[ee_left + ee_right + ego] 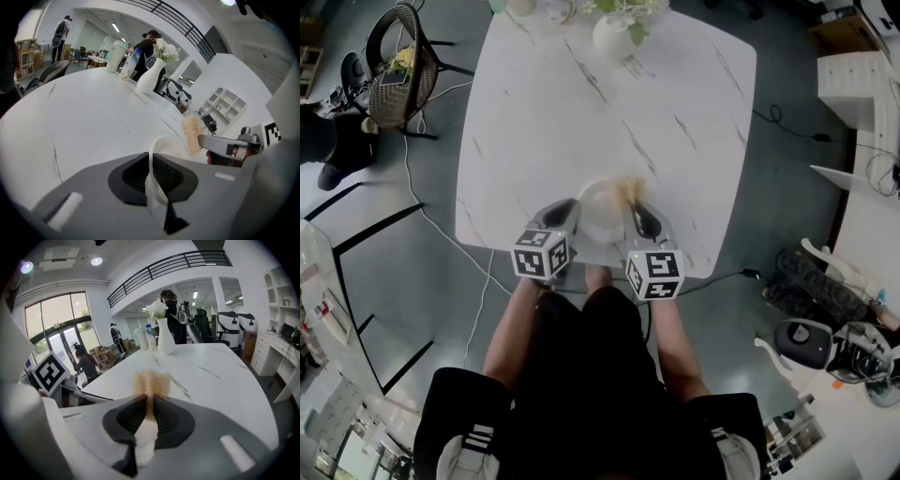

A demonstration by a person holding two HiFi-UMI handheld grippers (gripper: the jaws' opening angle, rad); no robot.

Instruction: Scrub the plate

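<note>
Mid-scrub, by the look of it: pinching the plate by its left rim in the left gripper fingers, at the near edge of the surface, and clamping a tan scrubber in the right gripper fingers at the plate's far-right edge. Next, probably: press down and rub across the face, rim held firm. Nothing seen in the plate; flowers in the far vase.

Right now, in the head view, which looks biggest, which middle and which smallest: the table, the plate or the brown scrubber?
Largest to smallest:
1. The table, by far.
2. The plate.
3. The brown scrubber, only a small tuft at the plate's rim.
</note>
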